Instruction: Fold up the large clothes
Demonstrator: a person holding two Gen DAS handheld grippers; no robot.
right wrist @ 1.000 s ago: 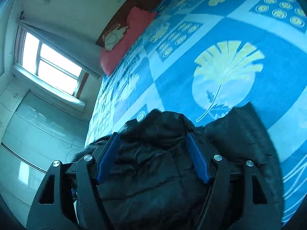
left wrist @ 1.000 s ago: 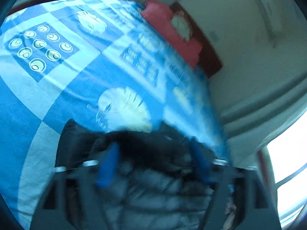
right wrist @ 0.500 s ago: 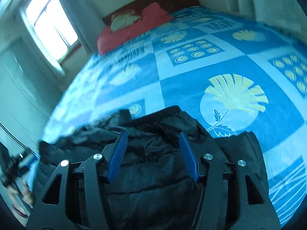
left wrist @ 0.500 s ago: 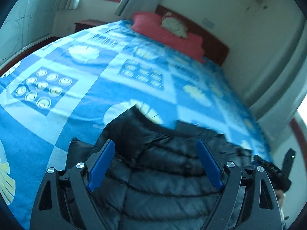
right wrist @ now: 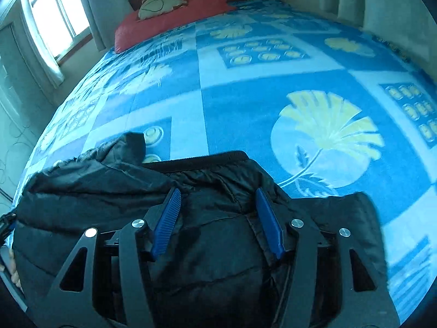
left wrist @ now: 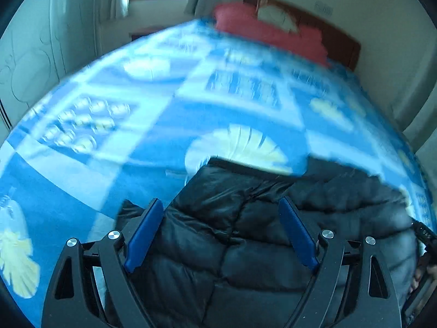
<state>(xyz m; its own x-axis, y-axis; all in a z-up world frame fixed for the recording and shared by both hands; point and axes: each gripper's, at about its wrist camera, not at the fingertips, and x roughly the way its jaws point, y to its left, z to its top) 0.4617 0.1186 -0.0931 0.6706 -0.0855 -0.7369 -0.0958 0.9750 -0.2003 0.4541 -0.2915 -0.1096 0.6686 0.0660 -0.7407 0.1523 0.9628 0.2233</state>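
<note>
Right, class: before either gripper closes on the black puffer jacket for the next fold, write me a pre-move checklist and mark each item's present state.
1. Black puffer jacket lies on the blue bedspread: ok.
2. Left gripper open above the jacket: ok.
3. Right gripper open, nothing pinched: ok; its jaws have just been closing.
4. Bedspread beyond the jacket bare for folding: ok.
5. Jacket flat, unbunched: not ok.
6. Near hem visible: cannot tell.

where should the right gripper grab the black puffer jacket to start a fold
Probably the ribbed edge of the black puffer jacket, at the far side just beyond the right gripper. It lies as a thin, flat band on the blue bedspread, easier to pinch than the puffy quilted body. Come from above and slide one finger under the band.
</note>
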